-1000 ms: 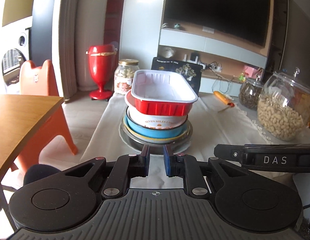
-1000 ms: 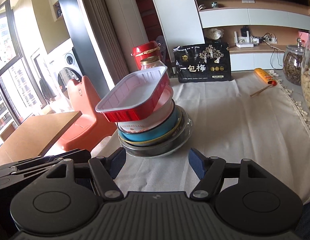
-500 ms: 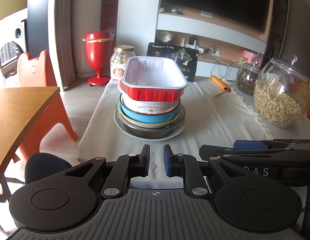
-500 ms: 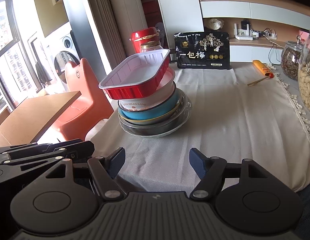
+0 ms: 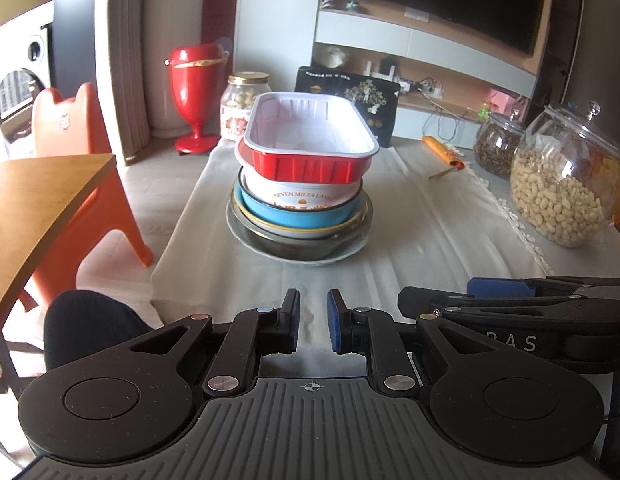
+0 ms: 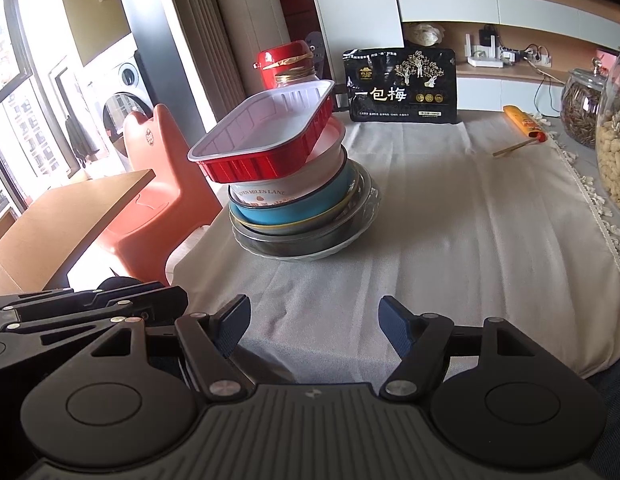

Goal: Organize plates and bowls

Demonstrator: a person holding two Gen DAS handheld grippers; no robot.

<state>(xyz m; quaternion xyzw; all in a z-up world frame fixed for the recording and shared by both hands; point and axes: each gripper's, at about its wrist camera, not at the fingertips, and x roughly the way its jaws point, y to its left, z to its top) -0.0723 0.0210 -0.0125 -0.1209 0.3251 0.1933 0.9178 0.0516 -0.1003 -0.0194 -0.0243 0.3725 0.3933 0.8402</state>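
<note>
One stack of dishes stands on the white tablecloth (image 6: 470, 220). A red foil tray (image 5: 310, 136) with a white inside lies on top, tilted and overhanging to the left in the right wrist view (image 6: 266, 132). Under it are a white bowl (image 5: 302, 196) with lettering, a blue bowl (image 5: 286, 216) and a wide glass plate (image 5: 302, 248) at the bottom. My left gripper (image 5: 313, 304) is shut and empty, near the table's front edge, well short of the stack. My right gripper (image 6: 314, 312) is open with nothing between its fingers, also short of the stack.
A big jar of peanuts (image 5: 562, 192) and a smaller jar of seeds (image 5: 496, 148) stand at the right. A black bag (image 5: 350, 96), a gold-lidded jar (image 5: 240, 104) and an orange packet (image 5: 444, 152) sit behind the stack. An orange chair (image 5: 82, 152) and a wooden table (image 5: 38, 200) are left.
Both cameras have tipped down a little, so the stack sits higher in each view. The stack itself has not moved and neither gripper's jaws have visibly changed.
</note>
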